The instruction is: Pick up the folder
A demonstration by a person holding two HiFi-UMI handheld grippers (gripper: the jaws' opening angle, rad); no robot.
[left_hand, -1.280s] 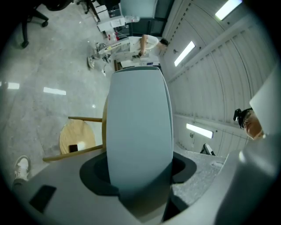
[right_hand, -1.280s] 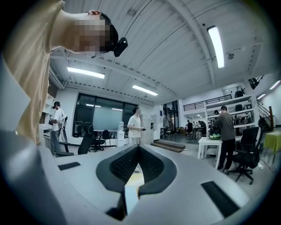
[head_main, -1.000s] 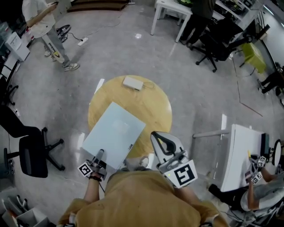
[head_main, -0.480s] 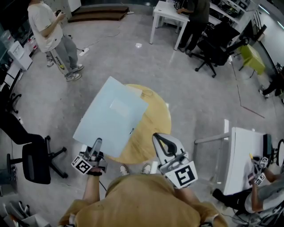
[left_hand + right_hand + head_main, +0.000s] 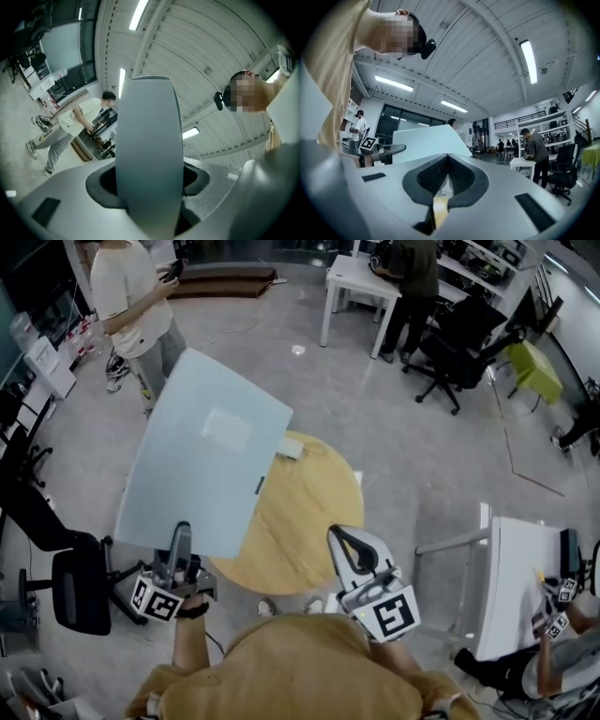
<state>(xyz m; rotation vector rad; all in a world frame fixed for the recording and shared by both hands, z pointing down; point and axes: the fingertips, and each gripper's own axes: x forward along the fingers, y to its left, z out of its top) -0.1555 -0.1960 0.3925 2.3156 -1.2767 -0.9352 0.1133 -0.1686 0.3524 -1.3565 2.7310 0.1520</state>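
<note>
The folder (image 5: pixel 206 460) is a large pale blue sheet with a white label, held up in the air and tilted over the left part of the round wooden table (image 5: pixel 305 521). My left gripper (image 5: pixel 180 538) is shut on its near edge. The left gripper view shows the folder (image 5: pixel 147 150) edge-on between the jaws of that gripper (image 5: pixel 149 190). My right gripper (image 5: pixel 341 538) hangs over the table's near edge, shut with nothing in it. In the right gripper view, the folder (image 5: pixel 426 140) and left gripper (image 5: pixel 391 150) show beyond the right gripper (image 5: pixel 447 161).
A small white box (image 5: pixel 289 448) lies at the table's far side. A person (image 5: pixel 136 296) stands at the far left and a black office chair (image 5: pixel 70 582) at the near left. A white table (image 5: pixel 361 268) with a person (image 5: pixel 412 277) is at the back, a white desk (image 5: pixel 511 577) on the right.
My left gripper has lifted the folder off the table, raising and tilting it up to the left. The right gripper has stayed almost in place.
</note>
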